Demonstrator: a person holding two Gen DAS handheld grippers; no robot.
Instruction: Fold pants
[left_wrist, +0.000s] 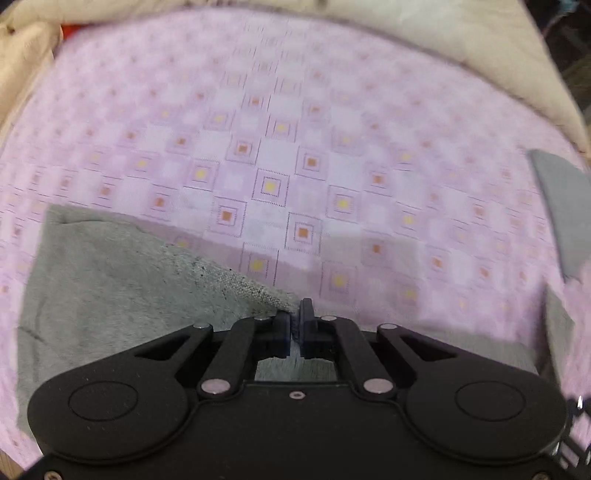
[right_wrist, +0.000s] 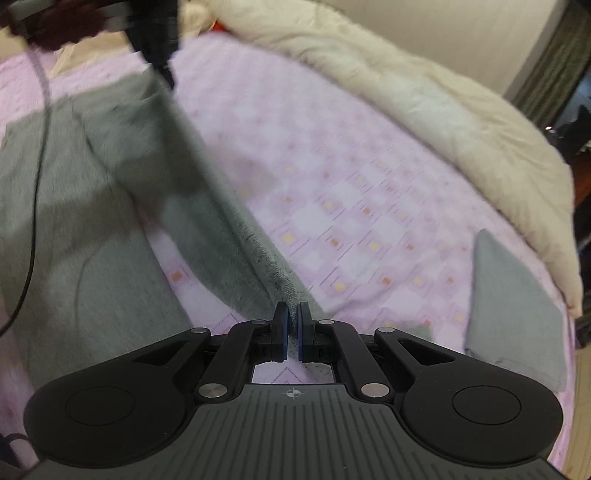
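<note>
Both grippers have cloth. The left gripper (left_wrist: 295, 326) is pinched tight on the edge of the grey pants (left_wrist: 110, 273), w/ a sliver of fabric showing between the blue pads (left_wrist: 283, 334). Right gripper (right_wrist: 291, 330) is likewise clamped on the same hem edge; the speckled inner face of the cloth runs up from its jaws. From the right wrist view the lifted edge stretches from that gripper up to the other gripper at top left, so the edge hangs between the two hands while the rest of the pants (right_wrist: 85, 192) lies on the pink checked bedsheet (right_wrist: 351, 192).

Looks like the fold-over step is in hand: edge picked up at two points, ready to carry across. To do it well, keep both hands level w/ each other so the edge stays straight, not sagging. Keep light tension btw the grips, no yanking, or the bottom layer drags along and wrinkles. Carry it across low, lay it down edge to edge, then let go.

Risk, as I judge it: thin pinch near the very edge, so it could slip if pulled hard.

A folded grey piece (right_wrist: 517, 306) sits off to the right on the sheet, well apart, near the cream duvet (right_wrist: 443, 122). Steer clear of it. A dark cable (right_wrist: 35, 206) trails over the pants at left; mind it doesn't snag.
</note>
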